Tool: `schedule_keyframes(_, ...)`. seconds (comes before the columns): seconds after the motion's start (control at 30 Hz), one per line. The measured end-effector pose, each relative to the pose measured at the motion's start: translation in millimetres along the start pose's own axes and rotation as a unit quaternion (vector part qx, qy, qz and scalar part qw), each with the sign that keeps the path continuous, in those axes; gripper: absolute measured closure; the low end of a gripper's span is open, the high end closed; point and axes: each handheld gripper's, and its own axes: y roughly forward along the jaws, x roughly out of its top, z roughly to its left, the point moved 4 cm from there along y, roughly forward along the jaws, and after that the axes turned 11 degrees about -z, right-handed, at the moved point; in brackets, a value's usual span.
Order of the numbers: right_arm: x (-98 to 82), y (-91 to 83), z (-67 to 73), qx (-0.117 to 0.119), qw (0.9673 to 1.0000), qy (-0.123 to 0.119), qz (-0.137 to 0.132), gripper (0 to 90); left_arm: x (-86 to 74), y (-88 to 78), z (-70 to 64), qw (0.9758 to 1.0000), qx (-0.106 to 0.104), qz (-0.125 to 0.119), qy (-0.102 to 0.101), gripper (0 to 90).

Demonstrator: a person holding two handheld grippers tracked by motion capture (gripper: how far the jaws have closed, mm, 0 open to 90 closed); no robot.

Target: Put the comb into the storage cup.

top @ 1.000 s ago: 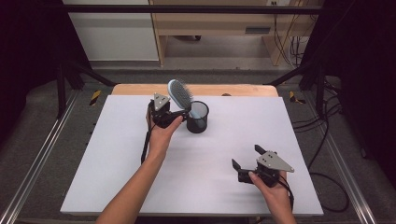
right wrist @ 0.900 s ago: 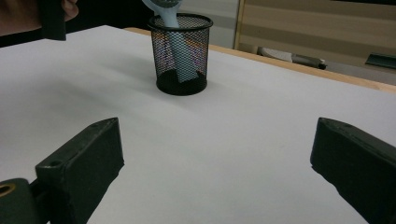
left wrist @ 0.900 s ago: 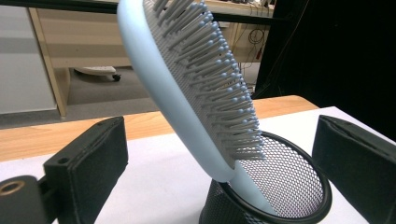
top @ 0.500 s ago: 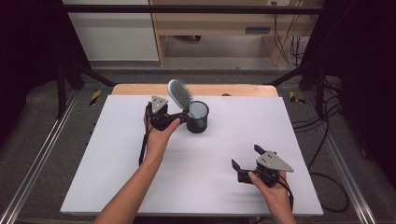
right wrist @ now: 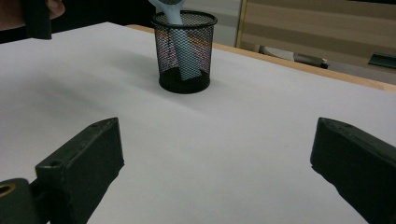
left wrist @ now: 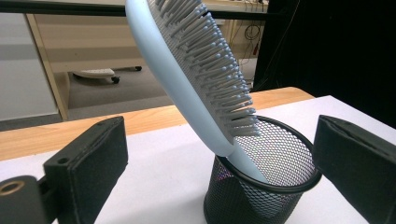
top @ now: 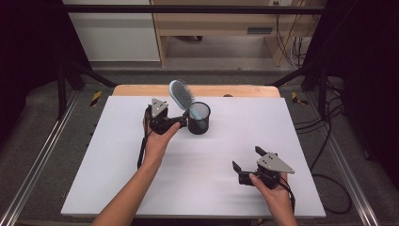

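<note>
Hairbrush (bristled, pale blue) leans in round mesh cup; both tongs released.

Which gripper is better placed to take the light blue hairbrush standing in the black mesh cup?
Left. The left gripper sits open right beside the black mesh cup, facing the light blue hairbrush. The right gripper rests open, far off near the table's front edge.
</note>
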Motion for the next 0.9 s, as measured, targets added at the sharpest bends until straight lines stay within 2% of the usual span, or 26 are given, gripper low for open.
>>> schedule_keyframes(0.43, 0.6, -0.9, 0.0, -0.001, 1.0, 0.001, -0.001, 2.8, -0.4, -10.9, -1.4, 0.9999, -0.009, 0.002, 0.011, 3.2)
schedule_keyframes(0.6, 0.6, -0.8, 0.3, 0.0, 1.0, -0.001, 0.0, 2.4, 3.2, -16.1, -0.5, 0.9999, -0.011, -0.005, 0.007, 3.0)
schedule_keyframes(0.9, 0.4, -0.6, 0.3, 0.0, 1.0, 0.003, 0.003, 3.2, 7.9, -24.7, 2.9, 0.9998, -0.011, -0.008, 0.016, 2.2)
